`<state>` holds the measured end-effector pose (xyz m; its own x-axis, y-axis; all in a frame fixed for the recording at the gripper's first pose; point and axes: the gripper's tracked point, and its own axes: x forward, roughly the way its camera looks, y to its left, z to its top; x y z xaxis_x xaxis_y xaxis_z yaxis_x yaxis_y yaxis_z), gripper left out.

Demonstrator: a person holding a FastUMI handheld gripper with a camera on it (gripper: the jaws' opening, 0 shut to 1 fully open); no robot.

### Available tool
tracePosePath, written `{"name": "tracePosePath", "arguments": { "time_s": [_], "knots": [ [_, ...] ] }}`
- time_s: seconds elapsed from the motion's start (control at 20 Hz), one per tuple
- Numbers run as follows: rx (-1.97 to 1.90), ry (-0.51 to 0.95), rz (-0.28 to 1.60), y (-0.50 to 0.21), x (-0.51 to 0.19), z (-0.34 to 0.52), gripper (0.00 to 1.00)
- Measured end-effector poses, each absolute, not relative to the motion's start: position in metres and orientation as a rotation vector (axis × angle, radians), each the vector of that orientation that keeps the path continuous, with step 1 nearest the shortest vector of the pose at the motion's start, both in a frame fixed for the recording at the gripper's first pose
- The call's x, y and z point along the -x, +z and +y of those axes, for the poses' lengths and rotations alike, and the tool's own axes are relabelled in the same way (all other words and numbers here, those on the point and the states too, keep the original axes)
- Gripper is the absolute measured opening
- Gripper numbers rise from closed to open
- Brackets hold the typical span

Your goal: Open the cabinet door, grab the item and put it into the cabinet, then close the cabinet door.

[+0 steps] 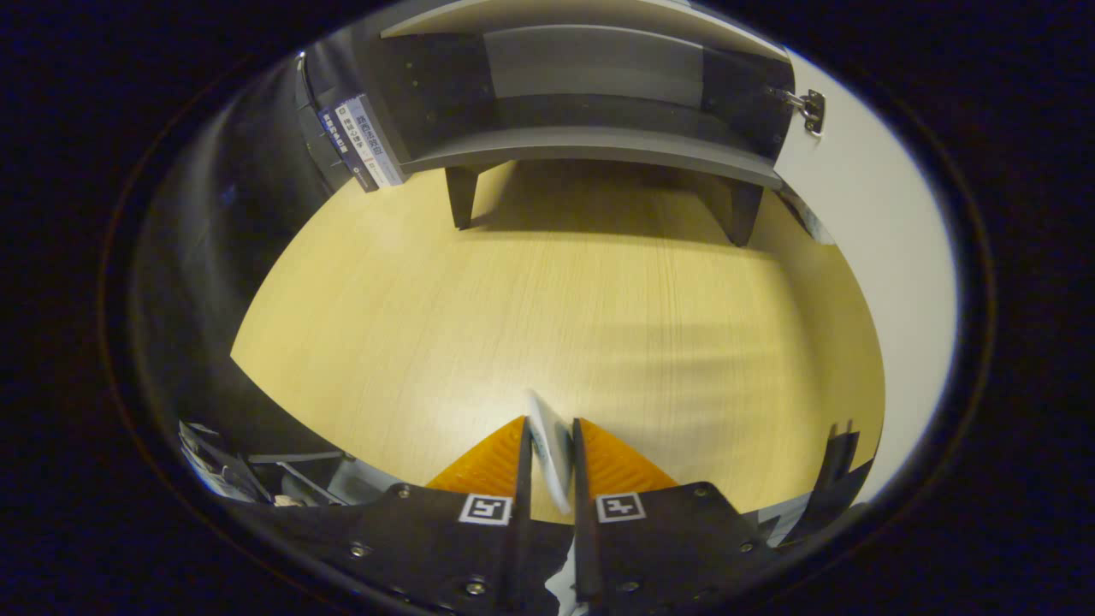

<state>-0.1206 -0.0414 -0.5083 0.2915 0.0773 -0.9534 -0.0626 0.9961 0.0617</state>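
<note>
Thin white item [549,445] pinched edge-on between the orange fingers [479,462] of the tool [547,466], nearly closed with both pads pressing on it, carried above the near part of the bench [547,308]. Well beyond it, at the bench's far edge, grey cabinet [590,94] on short legs with its door [864,222] swung wide to the right and its inside bare. Judging from this: opening and grabbing done; placing inside the cabinet and closing the door left.

Camera rides low over the table [479,325], facing the open cabinet [590,145] beyond.
</note>
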Motion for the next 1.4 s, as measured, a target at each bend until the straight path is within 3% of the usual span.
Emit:
{"name": "tracePosePath", "arguments": {
  "time_s": [0.1, 0.5, 1.05, 1.4],
  "knots": [
    [-0.037, 0.04, 1.288, -0.508, 0.12, -0.046, 0.09],
    [-0.141, 0.0, 1.251, -0.441, 0.077, -0.055, 0.09],
    [-0.061, 0.04, 0.961, -0.266, -0.06, -0.051, 0.09],
    [-0.063, 0.015, 0.838, -0.2, -0.148, -0.064, 0.09]
  ]
}}
